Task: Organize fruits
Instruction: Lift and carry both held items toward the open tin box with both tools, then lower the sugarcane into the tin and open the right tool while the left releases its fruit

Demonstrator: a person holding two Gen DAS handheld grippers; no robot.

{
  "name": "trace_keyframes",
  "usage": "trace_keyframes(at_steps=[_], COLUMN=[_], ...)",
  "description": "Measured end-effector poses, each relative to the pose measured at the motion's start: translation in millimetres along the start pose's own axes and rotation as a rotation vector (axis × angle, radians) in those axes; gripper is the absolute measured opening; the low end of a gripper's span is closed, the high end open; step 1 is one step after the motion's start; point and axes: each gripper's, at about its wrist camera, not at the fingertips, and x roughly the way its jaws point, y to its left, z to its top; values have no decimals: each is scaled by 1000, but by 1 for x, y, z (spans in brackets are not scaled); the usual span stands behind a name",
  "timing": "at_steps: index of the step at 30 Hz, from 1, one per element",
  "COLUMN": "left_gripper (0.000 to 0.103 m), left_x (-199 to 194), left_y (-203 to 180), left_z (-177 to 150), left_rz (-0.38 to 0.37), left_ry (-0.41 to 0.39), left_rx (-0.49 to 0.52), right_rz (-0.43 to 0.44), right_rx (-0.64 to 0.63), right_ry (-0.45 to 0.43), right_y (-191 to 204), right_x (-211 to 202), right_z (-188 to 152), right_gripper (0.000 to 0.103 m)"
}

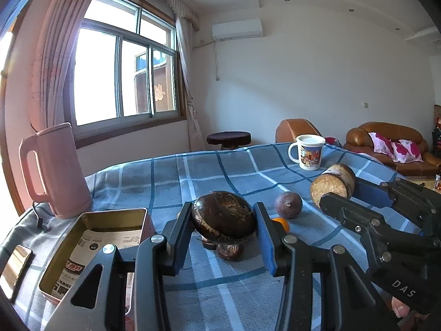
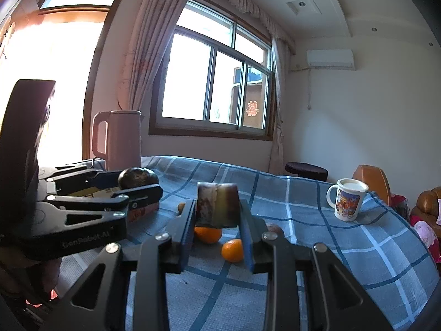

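Observation:
My left gripper (image 1: 223, 216) is shut on a dark brown round fruit (image 1: 223, 215) with rough fibres, held just above the checked blue tablecloth (image 1: 193, 176). Two small dark fruits (image 1: 230, 251) lie under it. Further right are a purple-brown fruit (image 1: 288, 205) and part of an orange (image 1: 281, 224). My right gripper (image 2: 217, 207) is shut on a short sugarcane piece (image 2: 217, 205), held above two oranges (image 2: 208, 234) and beside a brown fruit (image 2: 275, 229). The left gripper (image 2: 135, 183) shows at the left, still holding the dark fruit (image 2: 137, 178).
An open metal tin (image 1: 91, 220) with printed paper inside stands at the left, close to my left gripper. Behind it is a pink kettle (image 1: 55, 171), and a phone (image 1: 13, 267) lies at the edge. A printed mug (image 1: 308, 151) stands at the table's far right.

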Motion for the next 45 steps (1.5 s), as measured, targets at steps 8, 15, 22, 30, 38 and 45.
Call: trace_keyframes(at_steps=[8, 15, 22, 30, 38, 45], left_gripper=[45, 45, 45, 45, 45, 45], left_x=[-5, -7, -4, -3, 4, 12], left_y=[4, 11, 24, 41, 65, 90], left_z=[3, 6, 8, 9, 6, 1], left_rz=[28, 68, 94, 117, 141, 161], left_ry=[-29, -49, -44, -29, -2, 36], left_rx=[6, 10, -4, -23, -53, -87], right_rz=[6, 22, 44, 79, 123, 181], right_rx=[-11, -25, -43, -87, -116, -133], right_ry=[-16, -27, -39, -47, -40, -13], right_y=[1, 5, 9, 23, 35, 53], right_x=[1, 4, 12, 26, 44, 64], right_z=[3, 9, 22, 34, 50, 60], right_gripper=[33, 33, 32, 32, 32, 33])
